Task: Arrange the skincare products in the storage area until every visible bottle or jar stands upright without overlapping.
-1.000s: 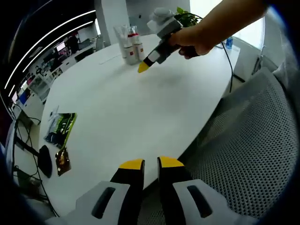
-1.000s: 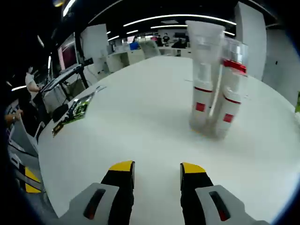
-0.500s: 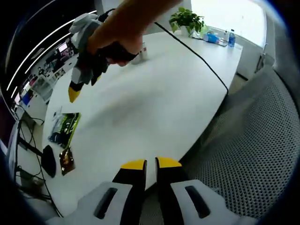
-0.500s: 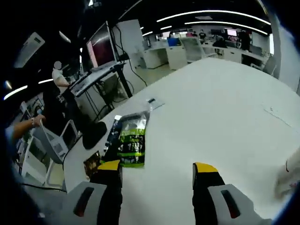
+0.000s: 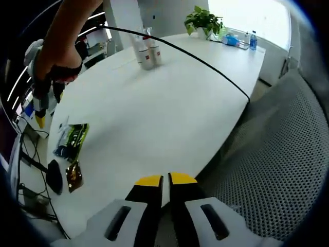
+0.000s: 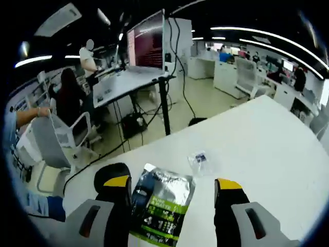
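The white table carries everything, and the risks start with how widely its load is spread. The skincare bottles stand upright in a tight cluster near the table's far edge, touching or nearly so. The green sachet lies flat at the opposite end, close to the left edge, with a smaller dark packet beside it and a tiny clear packet just beyond it.

The right gripper hovers over the green sachet with its jaws spread wide and nothing between them. If it closes from here, I judge the flat foil could crumple or slide away rather than lift, and a sideways push could send it off the nearby edge, out of the workspace. A black cable trails across the table from that gripper and passes close by the bottles; a sharp pull could sweep it into them and topple the cluster.

The left gripper hangs at the table's near edge, jaws pressed together and empty. It is well apart from everything, so it can't steady anything that tips.
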Demonstrator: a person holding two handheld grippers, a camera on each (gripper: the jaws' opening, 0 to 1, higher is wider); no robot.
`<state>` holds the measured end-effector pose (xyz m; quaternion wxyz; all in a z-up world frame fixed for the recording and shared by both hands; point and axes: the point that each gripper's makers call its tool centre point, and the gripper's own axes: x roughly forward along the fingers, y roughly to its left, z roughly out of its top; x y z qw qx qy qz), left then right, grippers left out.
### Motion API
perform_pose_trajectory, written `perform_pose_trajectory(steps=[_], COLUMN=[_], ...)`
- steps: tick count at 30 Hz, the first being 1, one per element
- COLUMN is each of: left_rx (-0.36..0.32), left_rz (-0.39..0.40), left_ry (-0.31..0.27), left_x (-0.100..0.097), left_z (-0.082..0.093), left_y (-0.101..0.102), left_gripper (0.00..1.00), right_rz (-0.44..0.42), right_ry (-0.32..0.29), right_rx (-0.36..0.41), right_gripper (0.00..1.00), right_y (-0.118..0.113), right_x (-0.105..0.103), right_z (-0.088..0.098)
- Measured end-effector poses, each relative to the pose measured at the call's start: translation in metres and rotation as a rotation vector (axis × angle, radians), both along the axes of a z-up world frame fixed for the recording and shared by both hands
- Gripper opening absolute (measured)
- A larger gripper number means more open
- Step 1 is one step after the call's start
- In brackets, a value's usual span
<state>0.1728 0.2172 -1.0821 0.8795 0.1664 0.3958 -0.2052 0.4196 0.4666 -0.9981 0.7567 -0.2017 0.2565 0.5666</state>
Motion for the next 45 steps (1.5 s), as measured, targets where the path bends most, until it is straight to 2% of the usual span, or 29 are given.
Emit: perform_pose_trajectory(steps=[2,3,4,5,7,10,11,13,21,23,25,26,27,28,30,33,37,38,39,40,42,44,45], left_rx=[0.003,0.003,0.002,0.003,0.002,0.003,0.003,0.003,0.008,0.009,0.011,0.011,0.01,0.011,0.011,0.009,0.012,0.013,0.014,0.014,0.013,0.01,-0.001], left_rz=[-0.004,-0.003,0.0,0.001,0.001,0.003,0.002,0.003,0.007,0.008,0.008,0.009,0.011,0.011,0.012,0.014,0.008,0.008,0.009,0.008,0.008,0.007,0.008], left_ry=[-0.001,0.0,0.003,0.003,-0.002,-0.001,-0.001,0.0,0.006,0.007,0.009,0.009,0.008,0.009,0.007,-0.004,0.0,0.001,0.001,0.0,-0.001,-0.001,-0.009], left_x=[0.0,0.0,0.0,0.0,0.001,0.001,0.001,0.001,0.0,0.0,0.0,0.0,0.0,0.0,0.0,0.001,0.001,0.0,0.0,0.001,0.001,0.001,0.002], left_z=[0.0,0.0,-0.001,-0.001,0.0,0.0,0.0,0.0,-0.001,-0.001,-0.001,-0.001,-0.001,-0.001,-0.001,0.001,0.001,0.001,0.001,0.001,0.001,0.001,0.002], left_y=[0.0,0.0,0.0,0.001,0.001,0.001,0.001,0.001,0.002,0.002,0.002,0.003,0.003,0.003,0.003,0.003,0.002,0.002,0.003,0.003,0.002,0.002,0.001], left_gripper=[0.0,0.0,0.0,0.0,0.0,0.0,0.0,0.0,0.0,0.0,0.0,0.0,0.0,0.0,0.0,0.0,0.0,0.0,0.0,0.0,0.0,0.0,0.0], right_rz=[-0.013,-0.023,-0.045,-0.093,-0.112,-0.089,-0.075,-0.072,-0.065,-0.057,-0.052,0.002,-0.07,-0.068,-0.049,-0.042,-0.01,0.005,0.004,0.028,0.008,0.019,0.018], right_ry=[0.023,0.035,0.078,0.138,0.195,0.272,0.28,0.271,0.209,0.188,0.173,0.157,0.156,0.148,0.124,0.123,0.109,0.095,0.085,0.075,0.08,0.078,0.097], right_rx=[-0.003,-0.01,-0.035,-0.066,-0.136,-0.335,-0.357,-0.353,-0.445,-0.48,-0.51,-0.464,-0.435,-0.417,-0.35,-0.355,-0.338,-0.325,-0.319,-0.325,-0.302,-0.311,-0.305], right_gripper=[0.64,0.64,0.65,0.66,0.7,0.81,0.84,0.9,0.99,0.97,0.91,0.91,0.9,0.87,0.75,0.62,0.54,0.49,0.31,0.16,0.11,0.07,0.06], right_y=[0.012,0.014,0.015,0.011,0.003,-0.021,-0.024,-0.023,-0.025,-0.03,-0.037,-0.03,-0.031,-0.031,-0.029,-0.038,-0.041,-0.043,-0.046,-0.053,-0.057,-0.061,-0.063], right_x=[0.009,0.012,0.015,0.015,0.008,-0.019,-0.026,-0.035,-0.049,-0.051,-0.054,-0.053,-0.047,-0.046,-0.045,-0.045,-0.038,-0.037,-0.035,-0.035,-0.033,-0.031,-0.031], right_z=[0.008,0.008,0.003,-0.007,-0.026,-0.072,-0.08,-0.09,-0.116,-0.122,-0.128,-0.124,-0.122,-0.121,-0.117,-0.119,-0.123,-0.122,-0.12,-0.12,-0.12,-0.119,-0.119])
